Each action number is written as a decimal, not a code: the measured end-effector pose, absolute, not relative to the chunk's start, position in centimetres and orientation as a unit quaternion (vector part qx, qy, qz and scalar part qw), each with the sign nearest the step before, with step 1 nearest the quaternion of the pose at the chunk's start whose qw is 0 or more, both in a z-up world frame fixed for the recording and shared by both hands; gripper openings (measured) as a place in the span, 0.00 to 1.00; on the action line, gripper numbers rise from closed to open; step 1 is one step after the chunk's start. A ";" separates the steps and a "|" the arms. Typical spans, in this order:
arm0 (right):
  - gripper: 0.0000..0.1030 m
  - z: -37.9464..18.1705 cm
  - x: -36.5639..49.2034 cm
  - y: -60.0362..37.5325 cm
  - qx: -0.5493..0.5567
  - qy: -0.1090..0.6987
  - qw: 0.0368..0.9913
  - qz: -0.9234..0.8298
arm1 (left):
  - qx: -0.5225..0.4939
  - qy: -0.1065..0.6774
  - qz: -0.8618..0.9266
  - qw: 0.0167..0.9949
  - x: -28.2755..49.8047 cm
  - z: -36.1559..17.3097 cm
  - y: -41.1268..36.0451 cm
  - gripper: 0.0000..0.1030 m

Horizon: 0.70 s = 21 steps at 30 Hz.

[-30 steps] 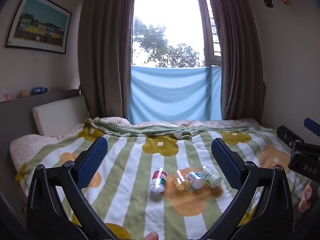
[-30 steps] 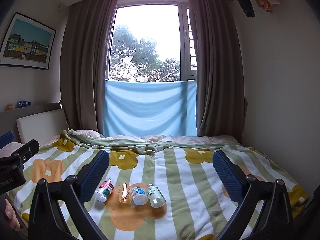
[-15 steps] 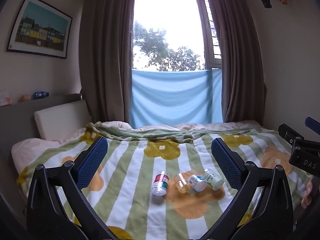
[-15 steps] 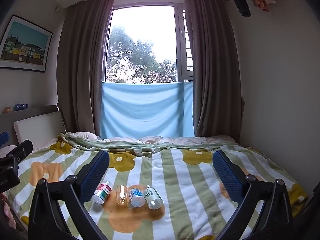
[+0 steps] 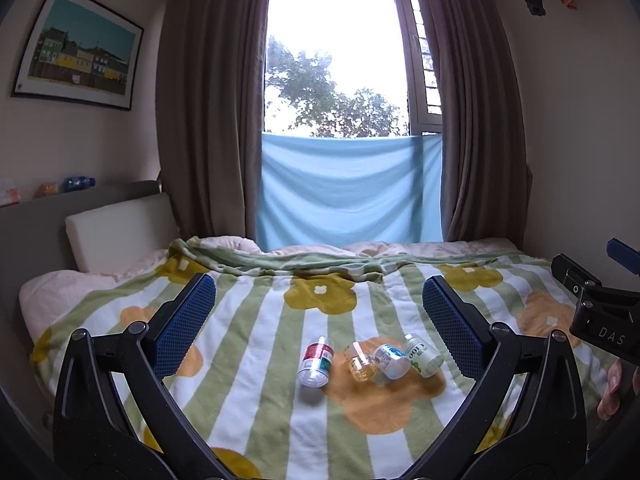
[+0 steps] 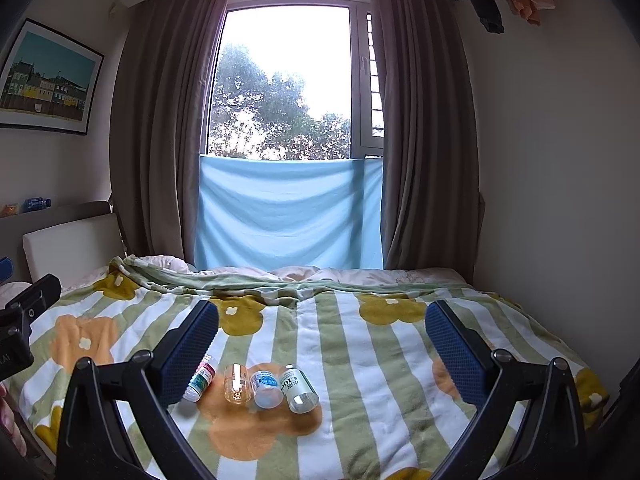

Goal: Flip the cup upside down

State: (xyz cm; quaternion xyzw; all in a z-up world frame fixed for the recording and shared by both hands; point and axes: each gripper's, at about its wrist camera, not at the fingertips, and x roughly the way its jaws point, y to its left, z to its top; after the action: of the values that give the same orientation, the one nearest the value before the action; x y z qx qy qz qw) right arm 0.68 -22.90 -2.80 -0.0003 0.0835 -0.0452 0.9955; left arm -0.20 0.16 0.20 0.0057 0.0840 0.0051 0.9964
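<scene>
Several small bottles lie on their sides on the flowered blanket (image 5: 248,344): a red-labelled bottle (image 5: 316,362), a clear yellowish one (image 5: 361,362), a blue-labelled one (image 5: 391,360) and a green-labelled one (image 5: 424,356). In the right wrist view they show as red-labelled (image 6: 201,378), yellowish (image 6: 237,383), blue-labelled (image 6: 266,385) and green-labelled (image 6: 299,388). No cup is plainly visible. My left gripper (image 5: 318,312) is open and empty above the bed, short of the bottles. My right gripper (image 6: 322,330) is open and empty, the bottles low between its fingers.
The bed fills the foreground, with a pillow (image 5: 116,232) and headboard at the left. Curtains and a blue cloth (image 5: 348,192) hang at the window behind. The right gripper's body (image 5: 600,312) shows at the right edge of the left wrist view.
Both grippers have tilted and drifted a little, so the bottles sit slightly lower in the right view and further right in the left view. The jaws stayed open. The bottles have not moved.
</scene>
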 end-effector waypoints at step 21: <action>1.00 -2.5 0.2 -22.7 0.010 0.087 0.996 -0.029 | 0.006 0.085 -0.001 0.996 -0.3 0.1 0.1 1.00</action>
State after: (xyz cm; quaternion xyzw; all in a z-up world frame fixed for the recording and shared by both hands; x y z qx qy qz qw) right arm 0.17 -22.70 -2.54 0.0104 0.0866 -0.0288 0.9958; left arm -0.30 0.15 0.12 0.0060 0.0845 -0.0005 0.9964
